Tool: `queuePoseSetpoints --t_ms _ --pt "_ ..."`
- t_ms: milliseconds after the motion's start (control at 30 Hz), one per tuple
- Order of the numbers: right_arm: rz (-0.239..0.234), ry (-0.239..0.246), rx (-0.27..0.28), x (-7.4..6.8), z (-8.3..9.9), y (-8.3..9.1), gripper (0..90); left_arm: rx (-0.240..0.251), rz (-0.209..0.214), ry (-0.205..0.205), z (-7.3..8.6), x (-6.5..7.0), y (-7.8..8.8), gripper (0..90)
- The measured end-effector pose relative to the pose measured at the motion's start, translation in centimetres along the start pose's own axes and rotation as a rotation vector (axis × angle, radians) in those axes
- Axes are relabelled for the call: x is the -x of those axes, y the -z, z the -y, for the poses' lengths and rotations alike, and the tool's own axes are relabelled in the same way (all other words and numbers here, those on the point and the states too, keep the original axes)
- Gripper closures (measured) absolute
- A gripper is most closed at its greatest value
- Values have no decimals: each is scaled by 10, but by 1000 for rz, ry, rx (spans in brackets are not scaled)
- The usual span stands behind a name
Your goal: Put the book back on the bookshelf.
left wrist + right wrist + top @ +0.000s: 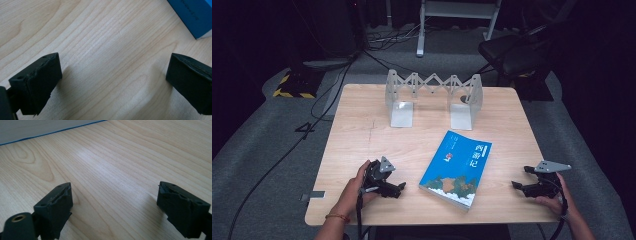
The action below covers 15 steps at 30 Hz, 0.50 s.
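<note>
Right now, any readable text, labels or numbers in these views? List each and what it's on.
"西游记": white title characters on the cover of the blue book, near its right edge.
Small print at the cover's top and a small red mark near its middle: too small to read.
Blue book edge in the left gripper view: faint marks, blurred.

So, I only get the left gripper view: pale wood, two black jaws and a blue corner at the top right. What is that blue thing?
Observer: A blue paperback book with white characters on its cover, lying flat on the light wooden table.
Operator: Anything else on there?
Observer: A grey metal expanding book rack stands towards the far edge, with nothing in it.
Operator: And the other hand?
Observer: The right hand-held gripper is to the book's right, jaws open, not touching it.
</note>
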State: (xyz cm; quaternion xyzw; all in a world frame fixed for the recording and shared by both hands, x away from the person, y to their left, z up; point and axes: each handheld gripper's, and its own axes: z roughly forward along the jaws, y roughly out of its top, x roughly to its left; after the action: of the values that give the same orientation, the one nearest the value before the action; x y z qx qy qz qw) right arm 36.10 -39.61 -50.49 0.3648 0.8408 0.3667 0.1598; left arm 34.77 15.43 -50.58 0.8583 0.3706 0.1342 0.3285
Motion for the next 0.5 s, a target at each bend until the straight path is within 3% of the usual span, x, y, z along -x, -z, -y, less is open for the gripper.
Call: queuePoseSetpoints --t_ms 300,500 --pt "17 -16 2 1 0 1 151 2 0 -11 8 2 7 9" --pt "25 -24 3 1 0 1 150 0 22 -23 10 2 9 9"
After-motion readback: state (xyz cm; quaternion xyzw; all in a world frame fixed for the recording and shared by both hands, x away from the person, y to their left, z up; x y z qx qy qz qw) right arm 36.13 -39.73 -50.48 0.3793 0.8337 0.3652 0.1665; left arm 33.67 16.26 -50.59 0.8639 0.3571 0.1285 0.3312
